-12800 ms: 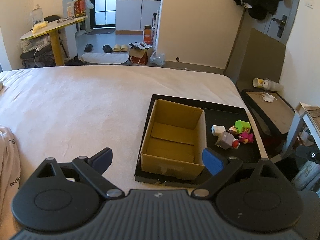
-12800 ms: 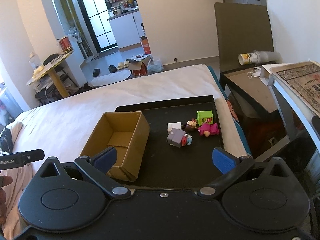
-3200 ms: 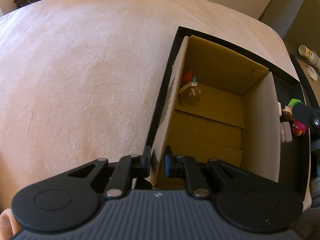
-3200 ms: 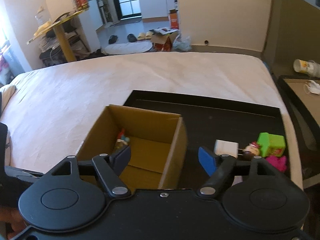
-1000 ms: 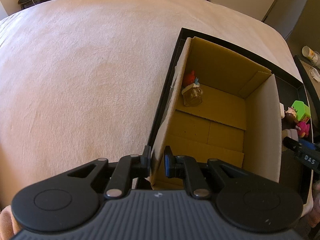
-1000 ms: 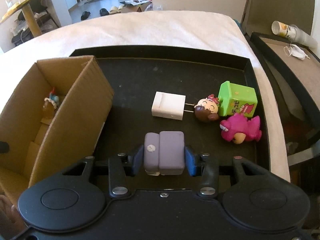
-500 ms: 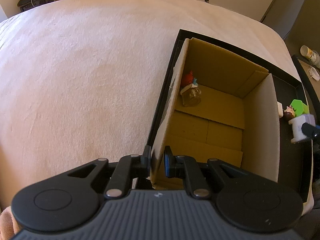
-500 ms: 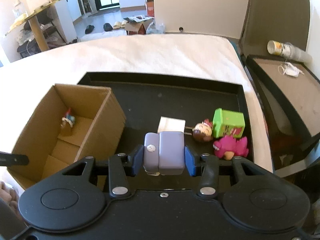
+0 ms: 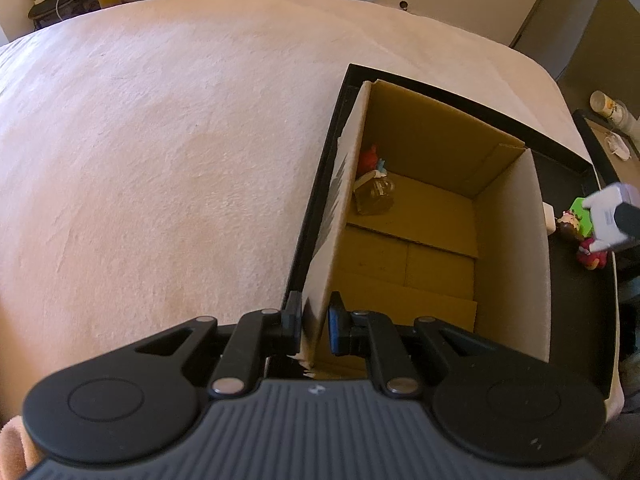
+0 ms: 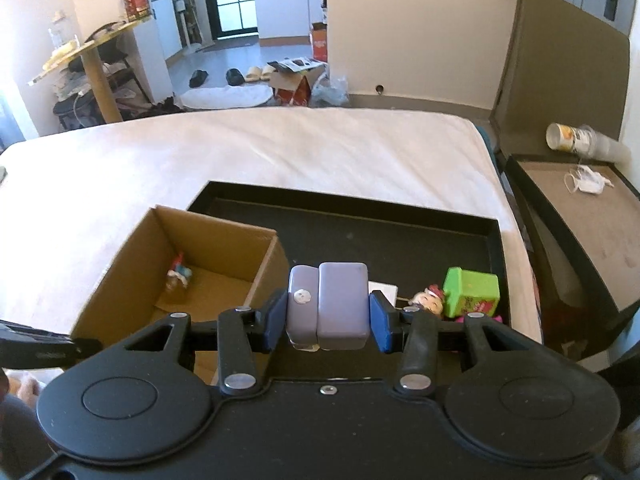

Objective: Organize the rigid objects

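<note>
An open cardboard box (image 9: 512, 240) (image 10: 224, 240) stands in a black tray (image 10: 360, 216) (image 9: 560, 144) on the bed. A small red-topped toy (image 9: 374, 186) (image 10: 179, 274) lies inside the box. My left gripper (image 9: 314, 322) is shut on the box's near left wall. My right gripper (image 10: 328, 316) is shut on a grey-purple block (image 10: 328, 306) and holds it above the tray, right of the box; the block also shows in the left wrist view (image 9: 608, 218). A white charger (image 10: 384, 290), a small doll (image 10: 430, 296), a green cube (image 10: 472, 292) and a pink toy (image 9: 592, 254) lie in the tray.
The bed's pale cover (image 9: 160, 160) spreads left of and beyond the tray. A second black tray (image 10: 580, 216) with a white mask (image 10: 586, 182) sits off the bed at the right, with stacked cups (image 10: 580, 142) behind it. Walls and a yellow side table (image 10: 96, 76) lie beyond.
My right gripper has lifted the grey-purple block up from the tray and toward the box. My left gripper stays clamped on the box wall.
</note>
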The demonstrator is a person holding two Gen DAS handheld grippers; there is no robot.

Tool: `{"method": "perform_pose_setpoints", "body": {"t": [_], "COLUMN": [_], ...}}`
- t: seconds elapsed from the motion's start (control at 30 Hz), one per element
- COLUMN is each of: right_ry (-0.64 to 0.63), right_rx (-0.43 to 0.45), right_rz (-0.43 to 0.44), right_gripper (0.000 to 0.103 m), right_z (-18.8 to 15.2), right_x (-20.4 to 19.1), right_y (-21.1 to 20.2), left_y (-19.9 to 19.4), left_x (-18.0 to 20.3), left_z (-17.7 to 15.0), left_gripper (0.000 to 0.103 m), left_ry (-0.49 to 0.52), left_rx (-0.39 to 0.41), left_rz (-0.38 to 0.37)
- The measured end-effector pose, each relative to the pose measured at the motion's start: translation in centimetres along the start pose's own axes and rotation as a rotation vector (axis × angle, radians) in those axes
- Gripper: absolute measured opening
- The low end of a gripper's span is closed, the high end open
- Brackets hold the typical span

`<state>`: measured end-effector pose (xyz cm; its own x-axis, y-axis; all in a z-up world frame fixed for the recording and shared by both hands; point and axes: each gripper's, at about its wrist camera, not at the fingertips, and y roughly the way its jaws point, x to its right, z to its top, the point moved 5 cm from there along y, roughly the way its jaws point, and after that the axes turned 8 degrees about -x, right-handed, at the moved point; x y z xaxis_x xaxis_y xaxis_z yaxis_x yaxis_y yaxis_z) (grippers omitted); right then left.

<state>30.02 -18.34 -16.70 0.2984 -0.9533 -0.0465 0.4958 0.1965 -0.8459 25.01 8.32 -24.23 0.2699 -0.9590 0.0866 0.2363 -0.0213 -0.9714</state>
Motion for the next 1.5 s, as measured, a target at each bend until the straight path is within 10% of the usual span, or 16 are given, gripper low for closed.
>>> {"method": "perform_pose_setpoints", "body": {"t": [1.5], "right_ry": [-0.17], "right_rx": [-0.027], "right_rz": [0.061], "right_gripper": [0.044], "right_z": [1.4], "right_x": [-9.3], "right_y": [2.6], "left_y": [0.1], "left_x": [-0.8], "left_z": [0.2], "left_gripper": [0.012], "left_ry": [-0.023], "left_rx": [0.0], "left_rz": [-0.052]}}
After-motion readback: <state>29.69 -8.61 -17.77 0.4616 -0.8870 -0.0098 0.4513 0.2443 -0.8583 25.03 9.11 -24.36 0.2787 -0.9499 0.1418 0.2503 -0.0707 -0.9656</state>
